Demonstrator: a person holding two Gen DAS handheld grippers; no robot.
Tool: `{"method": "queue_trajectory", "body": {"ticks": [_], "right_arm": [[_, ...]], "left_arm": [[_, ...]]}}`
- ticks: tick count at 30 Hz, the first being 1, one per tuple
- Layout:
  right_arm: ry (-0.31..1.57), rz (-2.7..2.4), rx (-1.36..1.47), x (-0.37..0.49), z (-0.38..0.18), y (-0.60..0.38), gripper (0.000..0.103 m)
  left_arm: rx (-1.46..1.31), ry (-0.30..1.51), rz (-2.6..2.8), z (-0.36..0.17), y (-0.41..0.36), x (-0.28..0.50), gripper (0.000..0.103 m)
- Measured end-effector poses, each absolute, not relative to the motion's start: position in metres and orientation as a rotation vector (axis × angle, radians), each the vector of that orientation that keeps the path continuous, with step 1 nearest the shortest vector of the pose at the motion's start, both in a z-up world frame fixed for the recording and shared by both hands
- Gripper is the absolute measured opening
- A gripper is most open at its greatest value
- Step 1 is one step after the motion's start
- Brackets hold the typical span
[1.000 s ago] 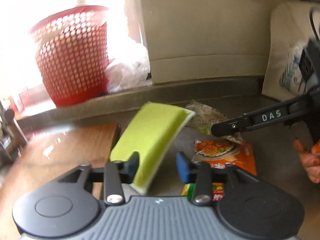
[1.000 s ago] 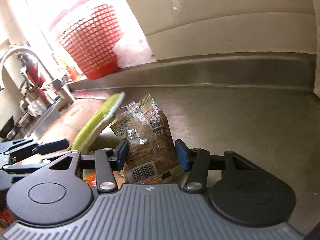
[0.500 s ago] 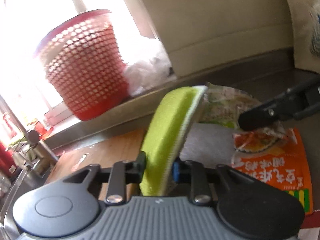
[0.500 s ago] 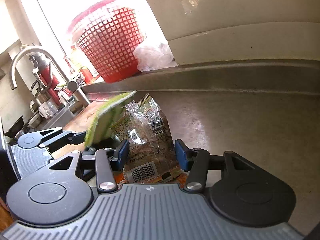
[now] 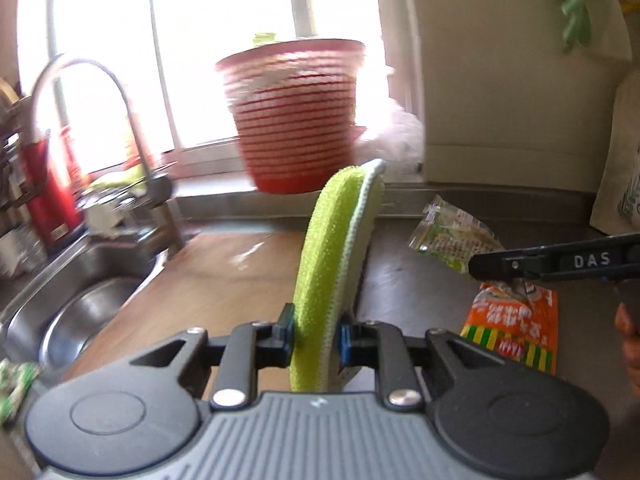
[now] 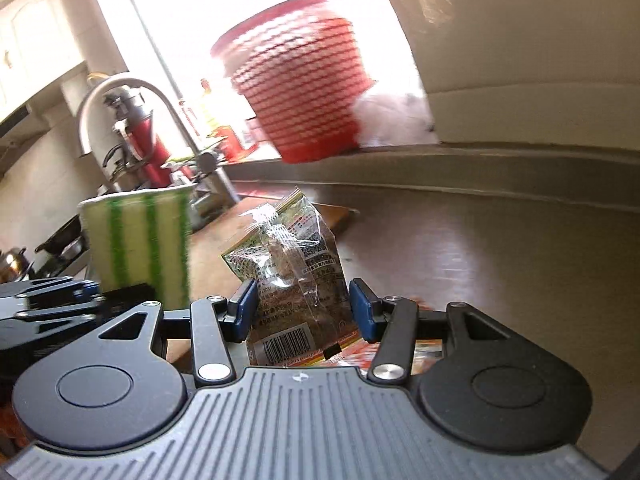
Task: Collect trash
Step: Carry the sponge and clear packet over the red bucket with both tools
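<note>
The left gripper (image 5: 314, 330) had its jaws pinching a green sponge (image 5: 330, 264), pads pressed into both faces, the sponge standing on edge and rising straight up out of the jaws. Its figures fell early in the second, so those jaws had been closing, with the sponge between them. Ahead of the jaws and off to their right lay a clear snack wrapper (image 5: 452, 236), and nearer, an orange packet (image 5: 516, 328) flat on the counter (image 5: 404, 280).

The right gripper (image 6: 304, 312) stood with jaws spread, the wrapper (image 6: 296, 276) upright between them; whether either pad touched it, I couldn't tell. Beyond both jaws sat a red basket (image 5: 294, 116) on the sill.
</note>
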State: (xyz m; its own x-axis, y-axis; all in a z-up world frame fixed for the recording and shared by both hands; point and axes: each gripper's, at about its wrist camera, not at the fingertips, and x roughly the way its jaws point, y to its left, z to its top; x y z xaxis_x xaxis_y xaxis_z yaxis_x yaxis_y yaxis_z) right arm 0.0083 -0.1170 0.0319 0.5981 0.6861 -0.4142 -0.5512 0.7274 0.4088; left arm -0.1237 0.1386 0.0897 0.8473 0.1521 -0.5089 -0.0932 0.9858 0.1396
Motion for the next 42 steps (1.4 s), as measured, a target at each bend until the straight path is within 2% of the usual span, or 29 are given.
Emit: {"method": "queue_trajectory", "body": {"ticks": [9,24,31,42], "right_arm": [[0.568,0.823,0.195,-0.054,0.048,-0.068,0.062],[0.581,1.121,0.012,-0.199,0.07,0.053,0.062],[0.696,1.212,-0.066,-0.233,0.057,0.121,0.062],[0.776,1.198,-0.312,-0.263,0.016,0.205,0.062]], "left_arm": [[0.028,0.558,0.262,0.099,0.19,-0.229,0.019],[-0.248,0.636,0.543,0.068,0.285,-0.365,0.019],[-0.342,0.627,0.624,0.05,0.319,-0.399,0.019],[-0.504,0.632,0.612,0.012,0.363,-0.393,0.019]]}}
